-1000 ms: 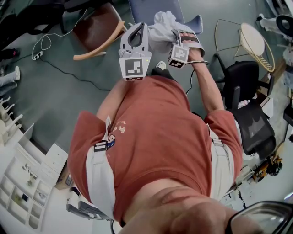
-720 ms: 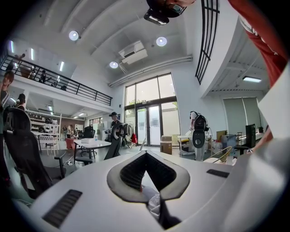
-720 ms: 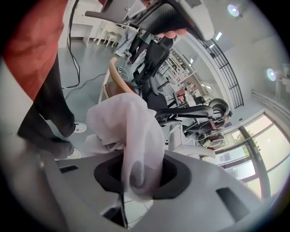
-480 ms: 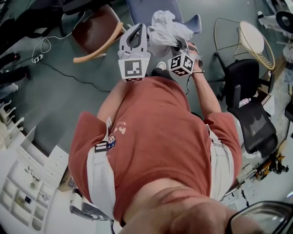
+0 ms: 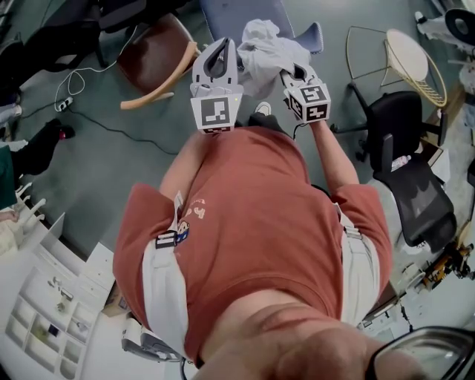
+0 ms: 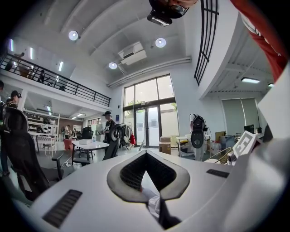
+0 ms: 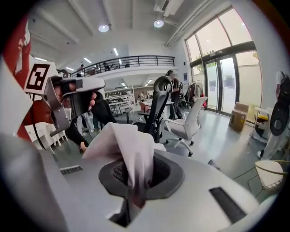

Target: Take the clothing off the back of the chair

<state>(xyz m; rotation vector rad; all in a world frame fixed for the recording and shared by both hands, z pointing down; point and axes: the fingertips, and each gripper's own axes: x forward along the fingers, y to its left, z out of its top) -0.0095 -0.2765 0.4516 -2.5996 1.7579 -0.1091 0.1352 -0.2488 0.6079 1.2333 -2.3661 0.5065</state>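
Observation:
A crumpled white piece of clothing (image 5: 269, 46) hangs bunched over the blue chair (image 5: 239, 13) at the top of the head view. My right gripper (image 5: 295, 73) is shut on it: in the right gripper view a fold of the white clothing (image 7: 129, 149) sticks up from between the closed jaws of the right gripper (image 7: 135, 192). My left gripper (image 5: 217, 53) is held level just left of the bundle. In the left gripper view its jaws are closed, and a small crumple of white cloth (image 6: 154, 205) shows in the slot of the left gripper (image 6: 152, 199).
A brown wooden chair (image 5: 152, 52) stands left of the blue one. A black office chair (image 5: 408, 171) and a round wire-framed stool (image 5: 415, 63) are on the right. A cable (image 5: 96, 111) runs over the green floor, and white shelving (image 5: 44, 319) sits at lower left.
My right gripper has rolled, so its marker cube now faces up, and it has risen a little with the white clothing. The left gripper has stayed put.

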